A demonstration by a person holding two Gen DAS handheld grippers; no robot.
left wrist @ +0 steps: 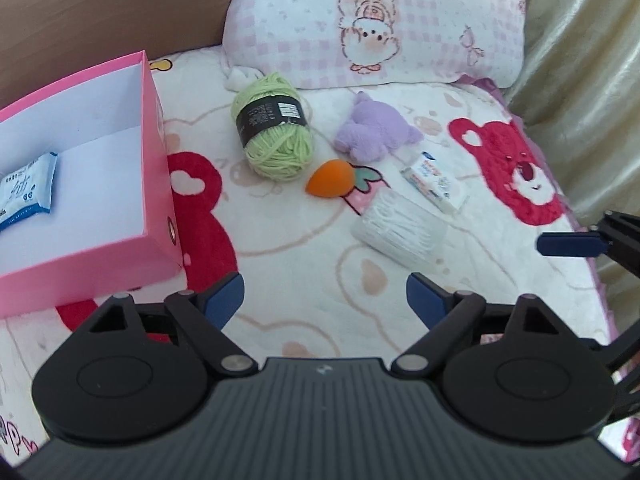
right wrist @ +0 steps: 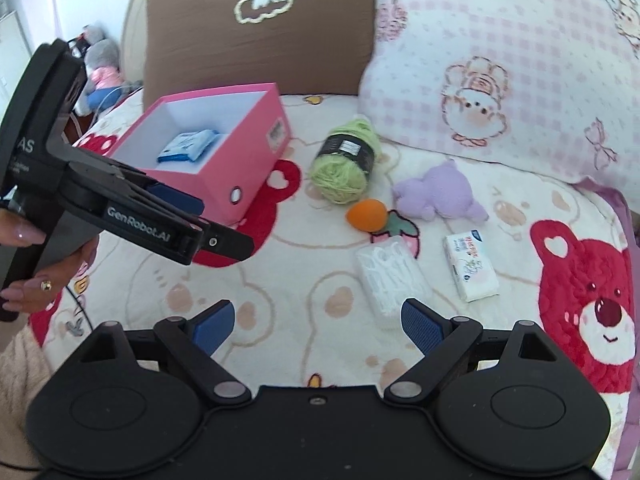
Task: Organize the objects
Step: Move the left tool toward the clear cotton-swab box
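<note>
At the far left, well outside both sets of jaws, a pink box (left wrist: 152, 152) is seen standing open with one blue wipes packet (left wrist: 28, 188) already laid inside. The left gripper (left wrist: 324, 300) is held with its jaws spread wide and nothing between them; only bare blanket (left wrist: 304, 264) lies in the gap. Ahead of those jaws, the green yarn ball (left wrist: 274, 128) and the orange sponge (left wrist: 328, 178) are found, with the purple plush (left wrist: 374, 132) beyond and to the right.

The clear swab pack (right wrist: 384, 276) lies just ahead of the right gripper (right wrist: 316, 320), close to its right-hand finger, and the white tissue packet (right wrist: 472, 266) sits further right. The right jaws are likewise released and empty.

A reach toward the loose items is judged to be in hand, with most still to be boxed. A descent over one item, a closing of the jaws and a carry to the box would be called for next.
</note>
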